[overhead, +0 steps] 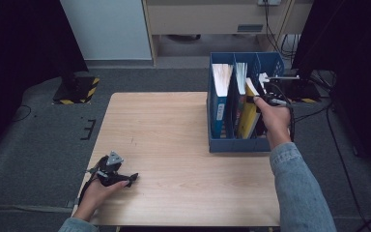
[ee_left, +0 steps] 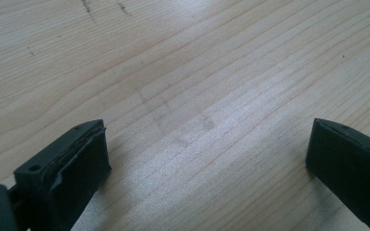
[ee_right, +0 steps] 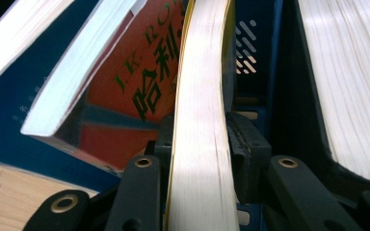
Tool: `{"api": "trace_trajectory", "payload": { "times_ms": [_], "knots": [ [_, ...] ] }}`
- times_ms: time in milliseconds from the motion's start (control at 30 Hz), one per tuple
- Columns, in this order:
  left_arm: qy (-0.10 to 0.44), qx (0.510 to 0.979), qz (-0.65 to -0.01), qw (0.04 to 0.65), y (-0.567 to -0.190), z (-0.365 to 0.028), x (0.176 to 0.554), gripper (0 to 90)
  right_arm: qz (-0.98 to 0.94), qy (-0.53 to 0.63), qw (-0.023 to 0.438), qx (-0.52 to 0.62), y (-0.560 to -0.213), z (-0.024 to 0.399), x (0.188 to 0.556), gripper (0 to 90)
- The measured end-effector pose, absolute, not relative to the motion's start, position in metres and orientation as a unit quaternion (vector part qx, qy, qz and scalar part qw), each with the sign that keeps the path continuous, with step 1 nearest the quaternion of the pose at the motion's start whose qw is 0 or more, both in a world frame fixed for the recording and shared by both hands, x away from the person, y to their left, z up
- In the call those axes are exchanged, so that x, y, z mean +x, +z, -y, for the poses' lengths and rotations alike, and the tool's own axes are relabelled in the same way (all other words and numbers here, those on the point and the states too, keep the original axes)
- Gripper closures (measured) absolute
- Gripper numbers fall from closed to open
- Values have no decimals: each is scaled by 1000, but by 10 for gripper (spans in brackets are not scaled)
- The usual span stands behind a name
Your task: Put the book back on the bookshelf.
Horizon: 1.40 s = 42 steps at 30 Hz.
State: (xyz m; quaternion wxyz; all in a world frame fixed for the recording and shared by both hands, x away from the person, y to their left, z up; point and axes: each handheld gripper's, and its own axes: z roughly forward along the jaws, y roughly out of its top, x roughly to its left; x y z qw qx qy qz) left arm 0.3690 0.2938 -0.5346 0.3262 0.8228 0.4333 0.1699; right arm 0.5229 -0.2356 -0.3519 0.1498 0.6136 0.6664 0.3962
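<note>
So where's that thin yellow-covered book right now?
In the high view the thin yellow-covered book stands in the blue plastic file rack at the table's right, clamped by the right gripper, beside a red-covered book.

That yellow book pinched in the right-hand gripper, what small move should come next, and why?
Probably a short, straight push to seat it deeper in its slot. The right gripper is clamped on the yellow book, which bows slightly and leans beside the red book in the blue file rack. The left gripper rests open over the table, so it plays no part.
</note>
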Motion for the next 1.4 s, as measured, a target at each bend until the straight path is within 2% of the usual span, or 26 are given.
{"api": "trace_trajectory", "payload": {
  "times_ms": [300, 500, 967, 1400],
  "knots": [
    [171, 824, -432, 325, -534, -294, 369, 4, -665, 395, 146, 617, -348, 236, 528, 672],
    [170, 824, -431, 326, -535, -294, 369, 4, -657, 398, 139, 625, -346, 239, 529, 728],
    [171, 823, -432, 327, -535, -294, 369, 3, -651, 409, 184, 612, -338, 232, 542, 744],
    [170, 824, -430, 328, -535, -293, 370, 2, -644, 415, 197, 612, -354, 228, 552, 739]
  ]
}}
